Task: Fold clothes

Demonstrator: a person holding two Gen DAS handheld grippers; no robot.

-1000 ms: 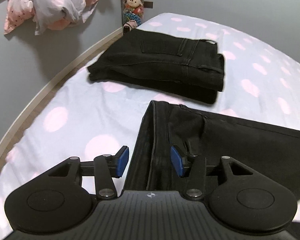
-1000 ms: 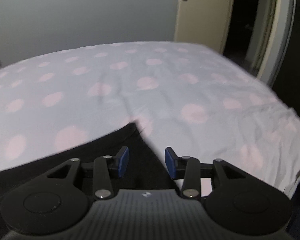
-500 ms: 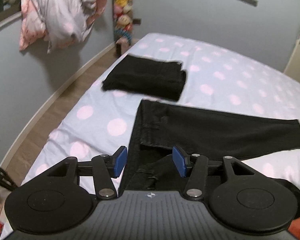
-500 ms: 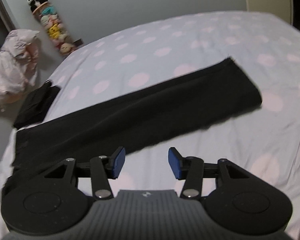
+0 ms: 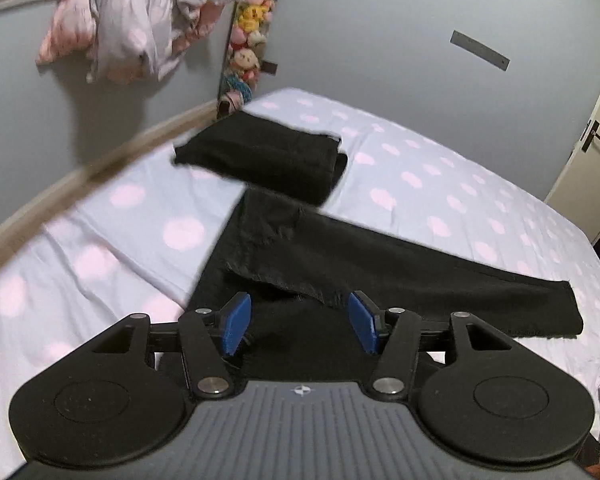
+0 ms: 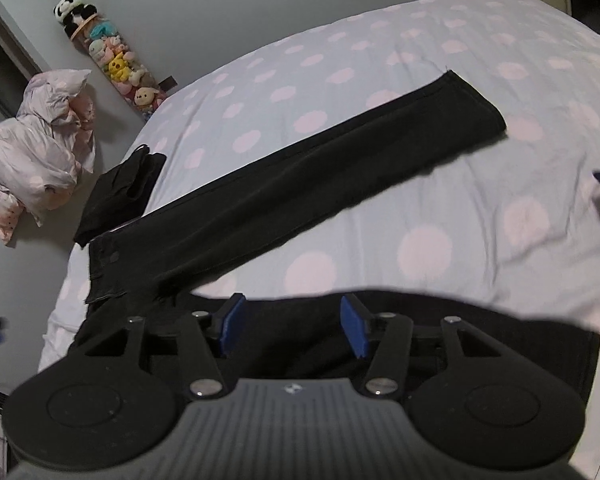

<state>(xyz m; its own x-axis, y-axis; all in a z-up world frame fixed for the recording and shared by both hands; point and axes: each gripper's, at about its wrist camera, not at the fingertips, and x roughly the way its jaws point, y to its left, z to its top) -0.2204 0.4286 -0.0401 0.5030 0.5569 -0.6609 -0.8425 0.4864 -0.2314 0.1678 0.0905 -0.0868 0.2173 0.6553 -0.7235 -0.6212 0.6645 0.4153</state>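
- Since a second ago both grippers have pulled back and up from the cloth; the left wrist view, then close over the waistband, now takes in the whole length of the black trousers (image 5: 380, 264), and the right wrist view, then at the hem corner, now looks across the bed from the near side.
- Left gripper (image 5: 300, 322): blue pads wide apart, nothing between them; black fabric lies below the gap.
- Right gripper (image 6: 290, 326): also spread wide, holding nothing, hovering over a dark fabric edge at 6 o'clock.
- Black trousers (image 6: 300, 184) lie flat on the spotted bedsheet (image 6: 440, 240), legs doubled together, running in the right view from 8 o'clock up to 2 o'clock.
- Folded black garment (image 5: 260, 156) sits at 12 o'clock in the left view, just beyond the waistband end, near the bed's edge.
- Bundled pink-and-white bedding (image 5: 140, 20) at 11 o'clock; column of plush toys (image 5: 250, 40) beside it against the wall.
- Left view motion-blurred.
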